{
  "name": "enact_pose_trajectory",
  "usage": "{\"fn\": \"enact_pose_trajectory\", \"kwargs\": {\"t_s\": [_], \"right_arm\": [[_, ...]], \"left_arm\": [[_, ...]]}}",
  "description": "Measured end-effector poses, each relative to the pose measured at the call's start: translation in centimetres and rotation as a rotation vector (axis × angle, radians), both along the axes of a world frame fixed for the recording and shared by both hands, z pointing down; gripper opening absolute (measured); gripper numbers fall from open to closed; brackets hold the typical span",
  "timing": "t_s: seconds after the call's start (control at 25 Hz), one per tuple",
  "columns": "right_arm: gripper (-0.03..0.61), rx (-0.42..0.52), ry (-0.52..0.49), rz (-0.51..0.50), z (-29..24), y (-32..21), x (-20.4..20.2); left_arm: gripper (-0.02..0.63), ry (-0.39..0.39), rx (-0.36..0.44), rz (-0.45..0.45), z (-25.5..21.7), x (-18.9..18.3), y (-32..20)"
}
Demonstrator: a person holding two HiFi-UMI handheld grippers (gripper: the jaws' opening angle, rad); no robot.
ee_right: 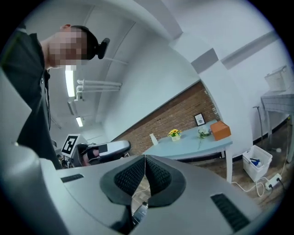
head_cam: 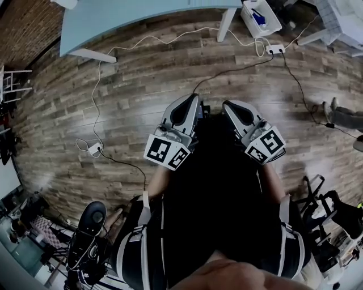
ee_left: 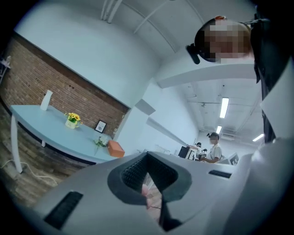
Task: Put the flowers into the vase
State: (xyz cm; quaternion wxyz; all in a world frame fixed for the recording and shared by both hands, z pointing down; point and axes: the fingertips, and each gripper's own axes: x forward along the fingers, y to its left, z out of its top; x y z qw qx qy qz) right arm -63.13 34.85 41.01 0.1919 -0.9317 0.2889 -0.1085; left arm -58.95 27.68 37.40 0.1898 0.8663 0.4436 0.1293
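Both grippers are held close to the person's body over the wooden floor, pointing towards a light blue table (head_cam: 142, 22). The left gripper (head_cam: 190, 99) is shut with nothing in it, and so is the right gripper (head_cam: 231, 106). In the left gripper view the shut jaws (ee_left: 147, 158) face the table (ee_left: 55, 133) far off. On it stand a white vase (ee_left: 46, 99) and a pot of yellow flowers (ee_left: 72, 119), and a loose flower (ee_left: 98, 142) lies there. The right gripper view (ee_right: 145, 160) shows the same vase (ee_right: 153, 138), yellow flowers (ee_right: 174, 133) and loose flower (ee_right: 202, 133).
An orange box (ee_right: 221, 130) and a small picture frame (ee_right: 199, 119) sit at the table's end. A white bin (head_cam: 260, 16) stands beside a table leg. Cables and power strips (head_cam: 276, 49) lie across the floor. A black stool (head_cam: 91, 224) stands at the lower left.
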Motion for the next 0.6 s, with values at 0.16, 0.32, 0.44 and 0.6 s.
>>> {"fn": "enact_pose_trajectory", "kwargs": {"t_s": [0.16, 0.32, 0.44, 0.6], "right_arm": [[0.020, 0.010, -0.067, 0.008, 1.3, -1.3, 0.7], [0.018, 0.023, -0.077, 0.037, 0.8, -1.9, 1.9], [0.018, -0.009, -0.097, 0.067, 1.2, -1.6, 2.4], [0.018, -0.029, -0.102, 0.104, 1.7, -0.5, 3.2]], "left_arm": [[0.018, -0.104, -0.029, -0.063, 1.9, 1.7, -3.9], [0.018, -0.190, -0.062, -0.090, 3.0, 3.4, -5.5], [0.018, -0.205, -0.076, -0.077, 3.6, 4.1, -4.9], [0.018, -0.175, -0.054, -0.075, 3.6, 5.5, -3.9]]}}
